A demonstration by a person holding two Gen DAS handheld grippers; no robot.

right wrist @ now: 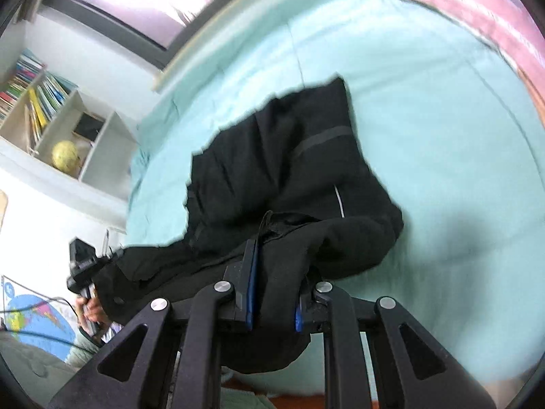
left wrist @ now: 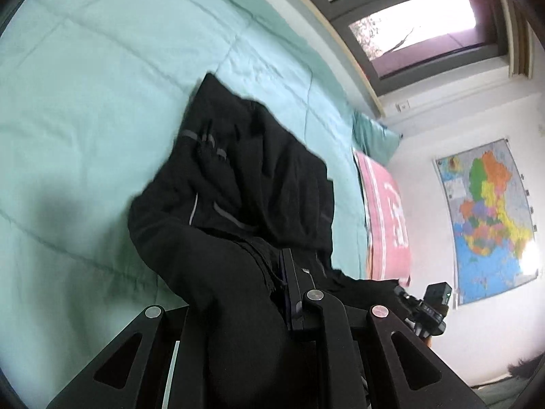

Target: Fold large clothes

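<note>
Black jacket [left wrist: 245, 184], large and rumpled, with thin grey stripes and a pale piping line. Near edge raised off the mint-green bed [left wrist: 85, 85], pinched at two spots; far part draped down in loose folds onto the quilt, ending in a pointed corner. Blurred throughout.

Bright window [left wrist: 419, 24] daylight, motion blur, fisheye warping.

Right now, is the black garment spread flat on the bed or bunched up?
Bunched up. The black garment lies in creased, overlapping folds on the teal bedspread, its near edge lifted and pinched by the right gripper and left gripper.
</note>
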